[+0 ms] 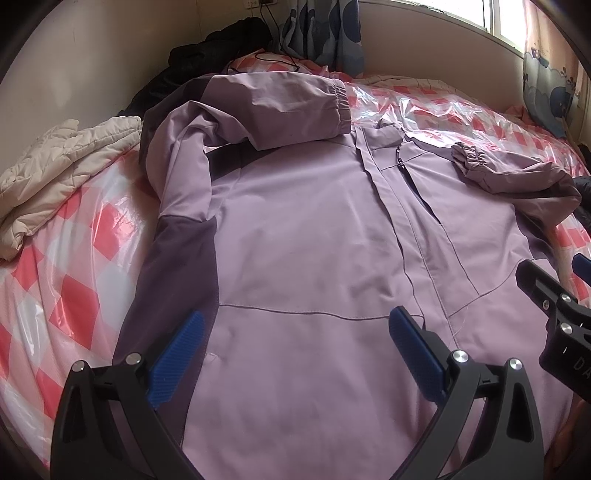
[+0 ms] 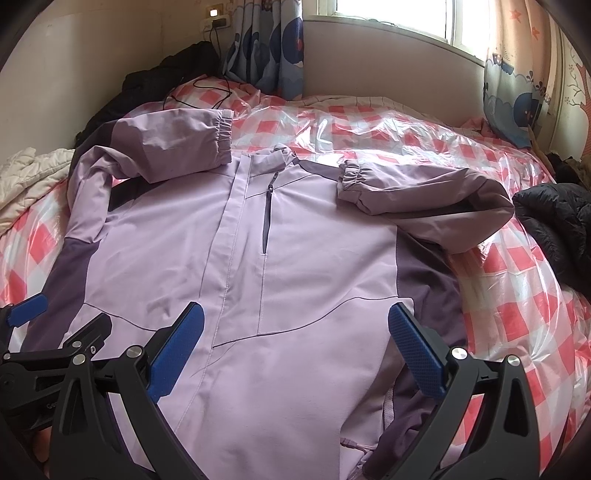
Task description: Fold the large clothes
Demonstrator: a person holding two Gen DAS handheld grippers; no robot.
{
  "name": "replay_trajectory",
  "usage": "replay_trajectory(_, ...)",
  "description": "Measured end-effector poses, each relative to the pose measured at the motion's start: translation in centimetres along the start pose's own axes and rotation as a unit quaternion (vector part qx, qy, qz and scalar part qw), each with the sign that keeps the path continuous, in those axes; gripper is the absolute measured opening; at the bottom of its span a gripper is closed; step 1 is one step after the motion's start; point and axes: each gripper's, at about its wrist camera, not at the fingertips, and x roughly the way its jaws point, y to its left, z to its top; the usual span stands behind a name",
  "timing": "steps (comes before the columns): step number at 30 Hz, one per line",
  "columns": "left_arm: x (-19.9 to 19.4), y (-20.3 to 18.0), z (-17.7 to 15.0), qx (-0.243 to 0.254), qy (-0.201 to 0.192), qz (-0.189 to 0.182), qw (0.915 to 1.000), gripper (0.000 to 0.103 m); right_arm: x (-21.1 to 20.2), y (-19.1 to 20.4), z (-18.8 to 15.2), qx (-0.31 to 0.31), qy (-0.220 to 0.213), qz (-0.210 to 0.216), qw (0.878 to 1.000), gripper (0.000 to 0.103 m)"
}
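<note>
Both tools are seen spread wide with nothing between their blue pads: the left tool (image 1: 295, 354) is held low over the near hem of the lilac jacket (image 1: 303, 236), and the right tool (image 2: 295, 350) is held the same way beside it, over the near right part of the hem. In the left wrist view part of the right tool (image 1: 554, 306) is caught at the right edge; in the right wrist view part of the left tool (image 2: 40, 332) is caught at the left edge. Whether the pads touch the cloth cannot be told.

The jacket is laid flat, front up, on the bed (image 2: 517, 325), its collar at the far end and its hem nearest. Both sleeves are folded inward: the left cuff (image 2: 221, 136) lies across the chest near the collar, and the right cuff (image 2: 352, 182) rests on the right shoulder. Darker purple panels run down both sides.

The bed is covered by a red-and-white checked sheet under clear plastic. A cream quilted cover (image 1: 62, 173) is bunched at the left edge, a black garment (image 2: 554, 225) lies at the right, and another dark garment (image 2: 155, 85) is heaped in the far left corner. Patterned curtains (image 2: 266, 44) hang below a window (image 2: 399, 14) at the far wall.
</note>
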Motion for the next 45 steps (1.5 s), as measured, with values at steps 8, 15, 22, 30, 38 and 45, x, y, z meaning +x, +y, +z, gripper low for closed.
replay_trajectory(8, 0.00, 0.00, 0.00, 0.000, -0.001, 0.000, 1.0000, 0.096, 0.00, -0.01, 0.02, 0.002, 0.005, 0.001, 1.000, 0.097)
replay_trajectory(15, -0.04, 0.01, 0.03, 0.001, -0.001, 0.001, 1.0000, 0.096, 0.02, -0.08, 0.10, 0.003, 0.011, 0.002, 1.000, 0.097)
replay_trajectory(22, -0.07, 0.07, 0.11, 0.001, -0.002, 0.001, 1.0000, 0.096, 0.02, -0.01, 0.05, 0.003, 0.012, 0.002, 1.000, 0.097)
replay_trajectory(30, -0.09, 0.35, 0.58, 0.005, -0.002, 0.002, 1.0000, 0.096, -0.01, 0.00, 0.07, 0.003, 0.012, 0.002, 1.000, 0.097)
replay_trajectory(38, -0.13, 0.06, 0.36, 0.003, -0.005, 0.001, 1.0000, 0.096, -0.01, 0.03, 0.02, 0.004, 0.013, 0.002, 1.000, 0.097)
replay_trajectory(45, -0.02, -0.09, 0.23, 0.002, -0.007, 0.000, 1.0000, 0.096, 0.00, -0.04, 0.09, 0.004, 0.015, 0.002, 1.000, 0.097)
